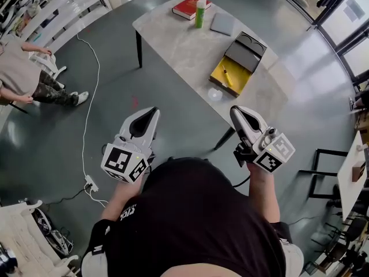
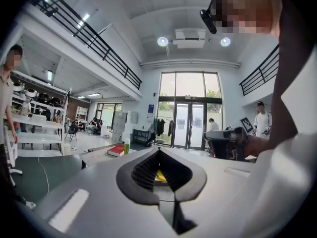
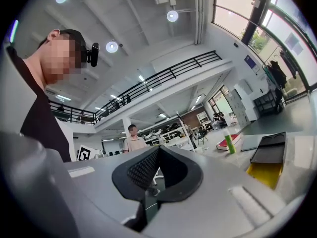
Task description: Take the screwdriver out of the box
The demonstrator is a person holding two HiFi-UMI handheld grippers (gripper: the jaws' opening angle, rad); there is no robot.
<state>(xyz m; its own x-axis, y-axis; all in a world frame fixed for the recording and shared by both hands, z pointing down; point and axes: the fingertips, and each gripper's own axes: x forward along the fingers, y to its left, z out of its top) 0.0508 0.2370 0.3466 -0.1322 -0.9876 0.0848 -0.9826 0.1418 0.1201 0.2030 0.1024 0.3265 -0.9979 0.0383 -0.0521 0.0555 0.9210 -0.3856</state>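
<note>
The screwdriver point(image 1: 226, 75), slim with a yellow handle, is lying diagonally in the yellow tray of the open box point(image 1: 239, 78) on the counter point(image 1: 173, 39). The left hand-held gripper point(image 1: 151, 112) and the right hand-held gripper point(image 1: 236, 112) are hovering clenched and empty, well apart from the box.

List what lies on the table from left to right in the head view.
Red book → green bottle → grey pad → open box holding the yellow screwdriver. The clear disc is left out: it lies below the pad and box.
</note>
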